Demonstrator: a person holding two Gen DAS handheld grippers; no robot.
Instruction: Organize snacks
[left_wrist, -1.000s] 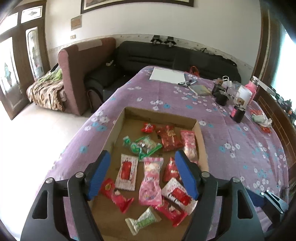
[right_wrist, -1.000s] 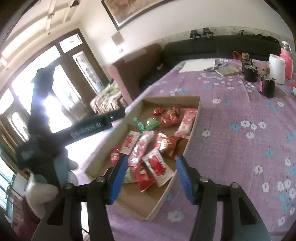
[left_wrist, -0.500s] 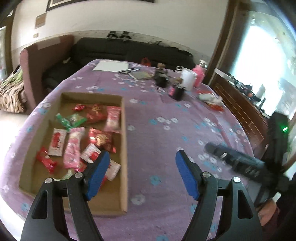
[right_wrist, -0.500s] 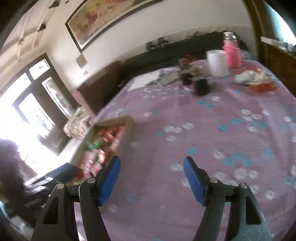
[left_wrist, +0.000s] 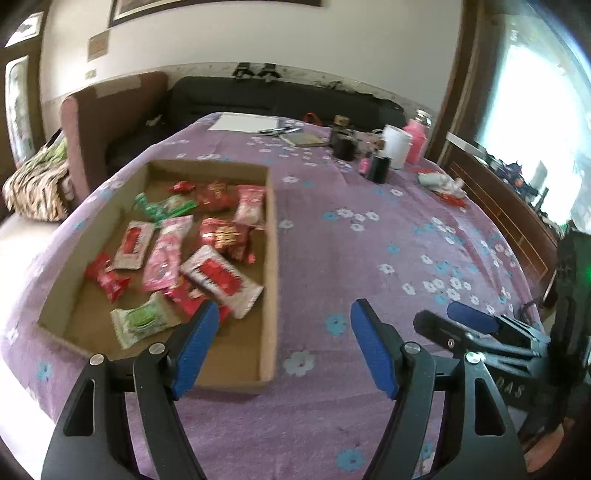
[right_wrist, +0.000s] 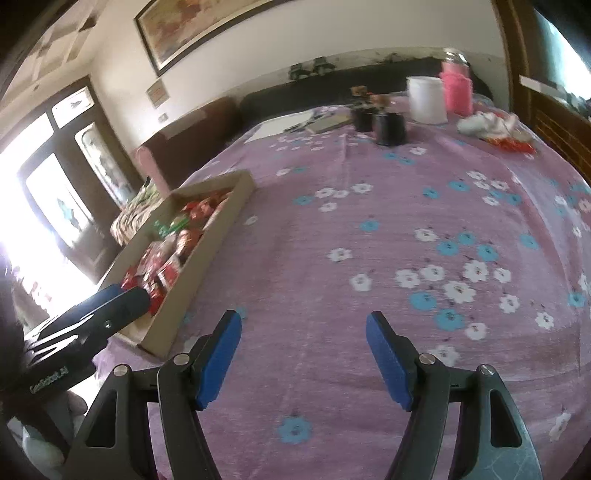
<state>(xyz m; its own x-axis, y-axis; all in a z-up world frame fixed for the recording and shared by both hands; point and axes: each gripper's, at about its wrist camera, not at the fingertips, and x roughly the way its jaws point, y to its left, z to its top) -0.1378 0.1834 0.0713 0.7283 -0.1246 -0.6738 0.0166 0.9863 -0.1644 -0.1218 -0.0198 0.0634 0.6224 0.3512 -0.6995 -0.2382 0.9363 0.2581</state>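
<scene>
Both claws are wide open and hold nothing. Left claw (left_wrist: 280, 343) hangs over the near right corner of the cardboard tray (left_wrist: 272, 258); right claw (right_wrist: 303, 354) is over bare cloth, well right of the tray.

All the snacks (left_wrist: 184, 251) I can see lie inside the tray: a loose, overlapping scatter of red, pink, white and green wrappers. A red-and-white packet (left_wrist: 221, 280) lies nearest the left claw, half over a red one. No snacks show on the cloth itself, except maybe a red wrapper by the crumpled bundle (right_wrist: 491, 129) far right; too small to tell.

This fits either snacks gathered into the tray and done, or a pile yet to be sorted. I can't settle which.

If a pick from the tray comes:
- take a top packet, not a buried one
- grip across the narrow width, by the crimped end if possible
- wrappers are slick and thin, so close gently or the contents crush
- the tray wall is low and light; come in from above so as not to shove it

Surface: purple flowered cloth (right_wrist: 369, 258), soft and wrinkled, over what looks like a table. Far end: papers, pens, dark pots, white jar (right_wrist: 426, 98), pink bottle (right_wrist: 458, 90).

Room: dark sofa behind, armchair far left, bright glass doors on the left and a bright window on the right. Both views are slightly blurred.
</scene>
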